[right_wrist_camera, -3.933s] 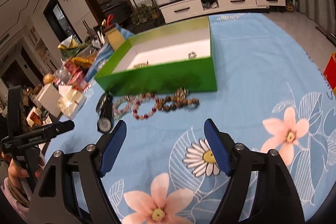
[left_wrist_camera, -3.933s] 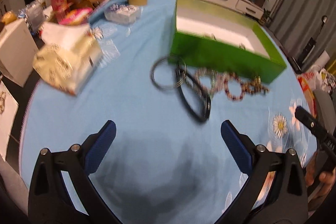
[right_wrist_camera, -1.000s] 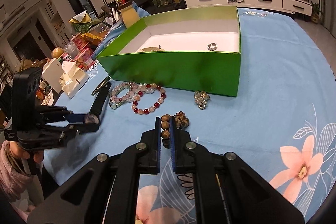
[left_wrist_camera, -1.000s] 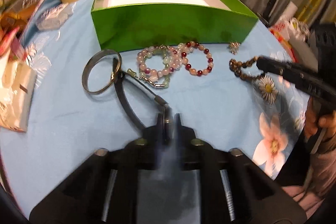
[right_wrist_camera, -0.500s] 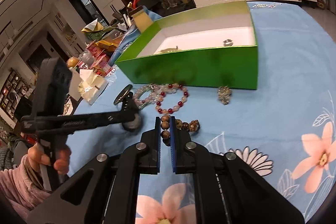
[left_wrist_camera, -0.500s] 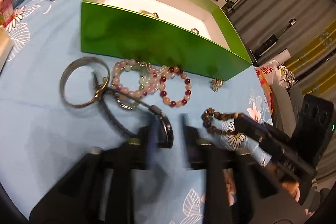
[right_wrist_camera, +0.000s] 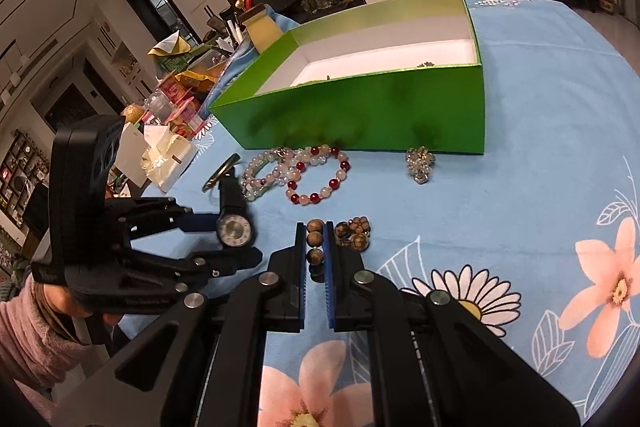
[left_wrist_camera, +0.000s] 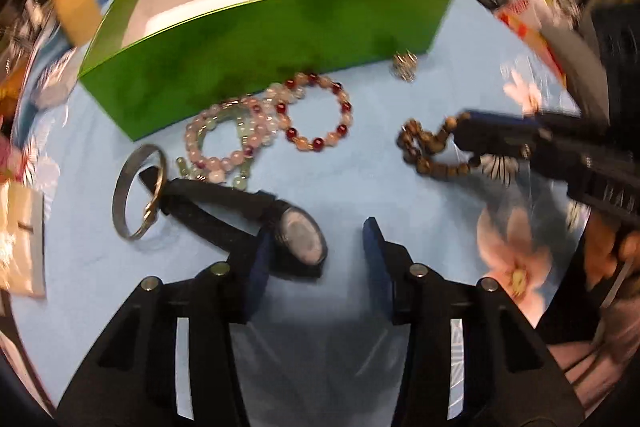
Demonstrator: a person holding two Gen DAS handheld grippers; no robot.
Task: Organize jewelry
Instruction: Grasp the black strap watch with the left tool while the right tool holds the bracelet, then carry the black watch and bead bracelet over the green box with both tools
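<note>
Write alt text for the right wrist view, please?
The right hand-held gripper pinches a brown wooden bead bracelet on a blue floral tablecloth. Beyond lie a red-and-pink bead bracelet and an open green box; the left hand-held gripper, jaws parted, straddles a black wristwatch.

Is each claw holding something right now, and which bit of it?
The right claw pinches the brown bead bracelet by a few beads at one end. The left claw holds nothing: it is open around the black watch, not squeezing it.
</note>
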